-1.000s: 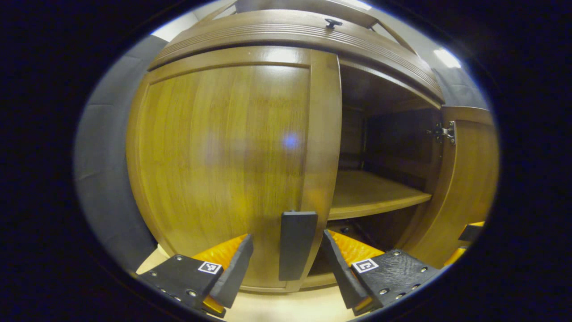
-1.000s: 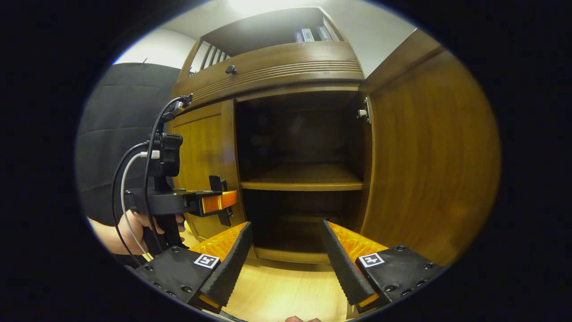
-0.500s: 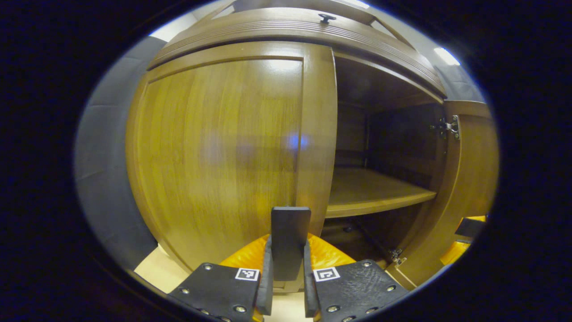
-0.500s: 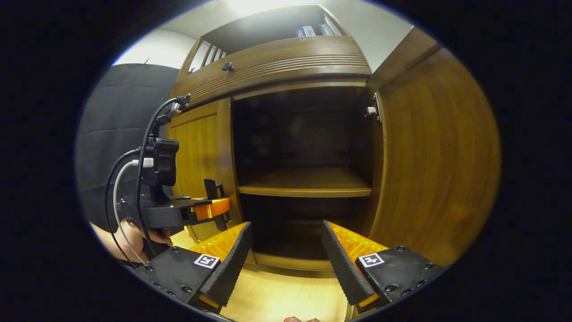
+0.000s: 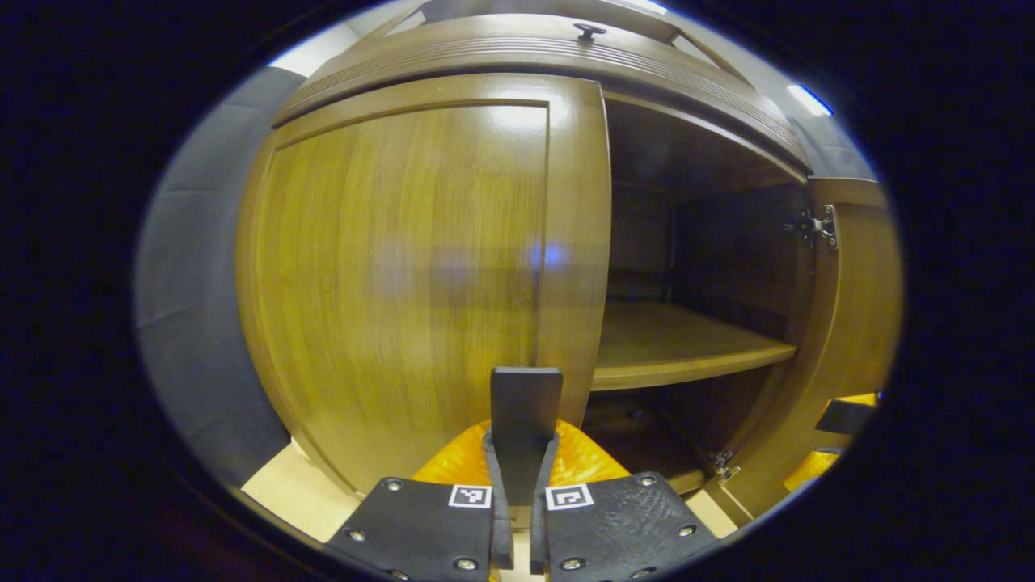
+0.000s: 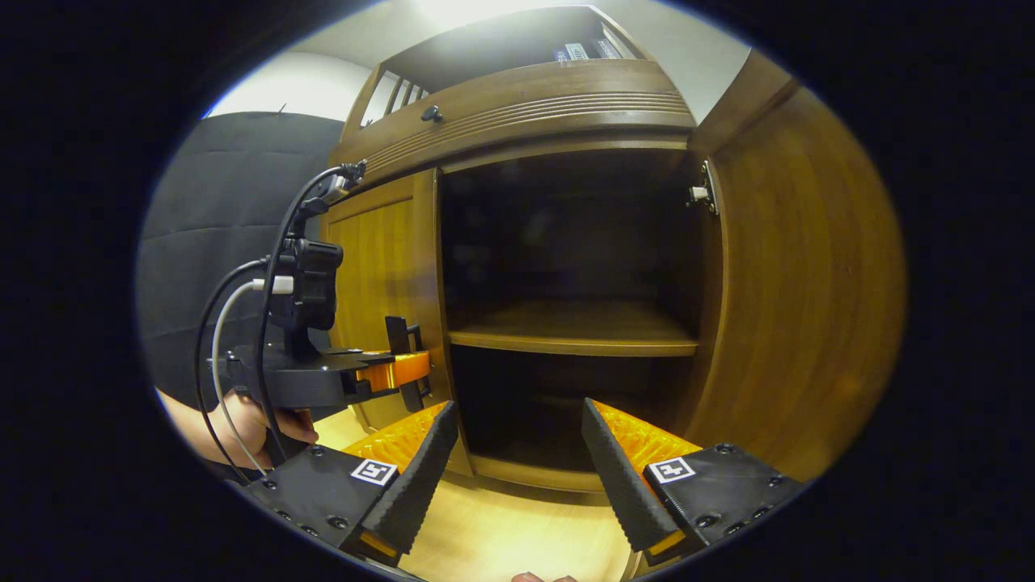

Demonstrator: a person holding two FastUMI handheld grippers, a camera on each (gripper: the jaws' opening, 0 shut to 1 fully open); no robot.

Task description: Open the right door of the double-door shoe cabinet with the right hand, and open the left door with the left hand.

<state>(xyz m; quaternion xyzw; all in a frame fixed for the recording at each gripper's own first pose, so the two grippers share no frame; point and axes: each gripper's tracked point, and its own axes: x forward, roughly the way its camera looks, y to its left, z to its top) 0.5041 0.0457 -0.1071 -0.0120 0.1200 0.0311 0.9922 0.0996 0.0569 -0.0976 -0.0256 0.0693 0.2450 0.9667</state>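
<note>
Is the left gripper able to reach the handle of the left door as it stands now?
Yes, it seems so. The left gripper is already shut on the handle of the left door, with a finger on each side of it. The right gripper hangs open before the open half and does not block it.

No readable text, brand or number shows. Small square black-and-white fiducial markers sit on the gripper fingers' bases, bearing patterns, not letters. The book spines atop the shoe cabinet are too small to read.
</note>
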